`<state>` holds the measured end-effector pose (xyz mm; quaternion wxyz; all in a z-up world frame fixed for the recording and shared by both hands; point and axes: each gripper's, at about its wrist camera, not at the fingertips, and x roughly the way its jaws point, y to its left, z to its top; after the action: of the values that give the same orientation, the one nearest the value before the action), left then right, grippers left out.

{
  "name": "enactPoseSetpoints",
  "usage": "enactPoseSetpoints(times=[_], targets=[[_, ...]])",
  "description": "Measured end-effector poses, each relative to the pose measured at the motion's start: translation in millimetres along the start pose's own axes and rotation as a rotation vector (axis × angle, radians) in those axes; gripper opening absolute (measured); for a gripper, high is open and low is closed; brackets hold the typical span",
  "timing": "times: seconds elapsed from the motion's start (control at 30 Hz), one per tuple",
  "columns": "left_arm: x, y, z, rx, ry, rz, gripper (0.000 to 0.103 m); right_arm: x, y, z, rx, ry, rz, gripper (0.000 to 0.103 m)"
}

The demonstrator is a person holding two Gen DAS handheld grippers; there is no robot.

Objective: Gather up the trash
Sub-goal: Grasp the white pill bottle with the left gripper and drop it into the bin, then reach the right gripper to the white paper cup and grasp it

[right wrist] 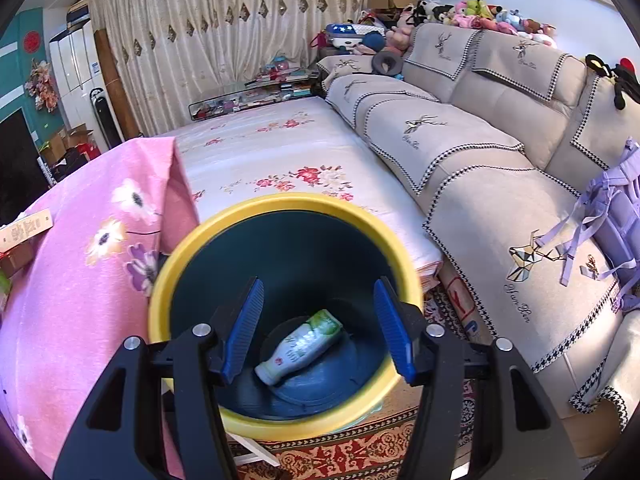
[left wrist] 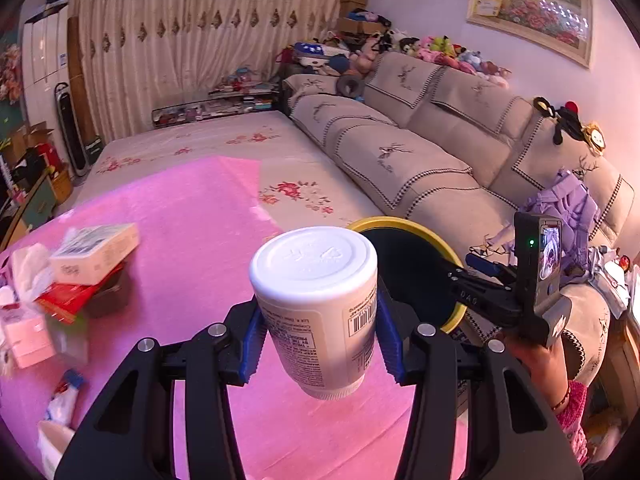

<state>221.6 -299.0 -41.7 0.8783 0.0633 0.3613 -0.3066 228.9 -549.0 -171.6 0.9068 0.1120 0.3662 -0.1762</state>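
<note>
My left gripper (left wrist: 320, 340) is shut on a white plastic bottle (left wrist: 316, 304) with a printed label and holds it above the pink cloth, just left of the yellow-rimmed dark bin (left wrist: 412, 276). The right gripper's body (left wrist: 516, 284) shows beyond the bin in the left wrist view. In the right wrist view my right gripper (right wrist: 320, 328) is open and empty over the bin's mouth (right wrist: 192, 264). A small white and green bottle (right wrist: 302, 346) lies on the bin's bottom.
On the pink cloth (left wrist: 192, 240) at left lie a carton (left wrist: 94, 252), crumpled tissue (left wrist: 28, 272), red packaging (left wrist: 72, 296) and other litter (left wrist: 64, 396). A beige sofa (right wrist: 500, 168) runs along the right. A patterned rug (right wrist: 360, 448) lies under the bin.
</note>
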Motion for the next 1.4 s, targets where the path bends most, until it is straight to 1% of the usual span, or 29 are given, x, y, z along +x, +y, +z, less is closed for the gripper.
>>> enactPoseSetpoints(times=[0.13,0.23,0.37,0.47,0.57,0.73,0.8,0.83,0.9,1.0,1.03,1.13,1.27,1.4], targets=[[55,-48,19,0.056,0.024,-0.038,0.048,-1,-26,0,0.035,-0.004,-0.013,0.055],[96,-69,29,0.073,0.059,-0.043,0.048,-2,-47,-1,0.070,-0.008,-0.021,0.055],[149,-88,37,0.084,0.119,-0.034,0.048,0,-66,-1,0.092,-0.005,-0.024,0.055],[177,-97,38,0.091,0.150,-0.024,0.048,3,-74,-1,0.100,-0.002,-0.024,0.055],[197,-98,33,0.093,0.178,-0.019,0.048,8,-79,-2,0.106,0.005,-0.022,0.055],[212,-98,27,0.101,0.191,0.001,0.049,15,-84,-4,0.119,0.016,-0.021,0.055],[213,-95,28,0.098,0.192,0.003,0.052,16,-85,-5,0.121,0.020,-0.022,0.055],[211,-93,28,0.096,0.190,0.004,0.054,17,-85,-6,0.122,0.022,-0.022,0.055],[205,-89,28,0.089,0.181,0.003,0.054,17,-85,-7,0.124,0.023,-0.023,0.055],[181,-82,30,0.074,0.143,0.000,0.054,15,-84,-8,0.124,0.023,-0.020,0.055],[165,-77,29,0.067,0.120,0.000,0.057,14,-84,-9,0.123,0.023,-0.019,0.055],[124,-66,28,0.052,0.054,0.010,0.071,11,-79,-11,0.116,0.023,-0.012,0.055],[63,-43,21,0.031,-0.044,0.052,0.091,7,-67,-12,0.095,0.028,-0.005,0.055],[4,-4,8,-0.029,-0.114,0.104,0.093,0,-48,-11,0.065,0.030,0.009,0.055]])
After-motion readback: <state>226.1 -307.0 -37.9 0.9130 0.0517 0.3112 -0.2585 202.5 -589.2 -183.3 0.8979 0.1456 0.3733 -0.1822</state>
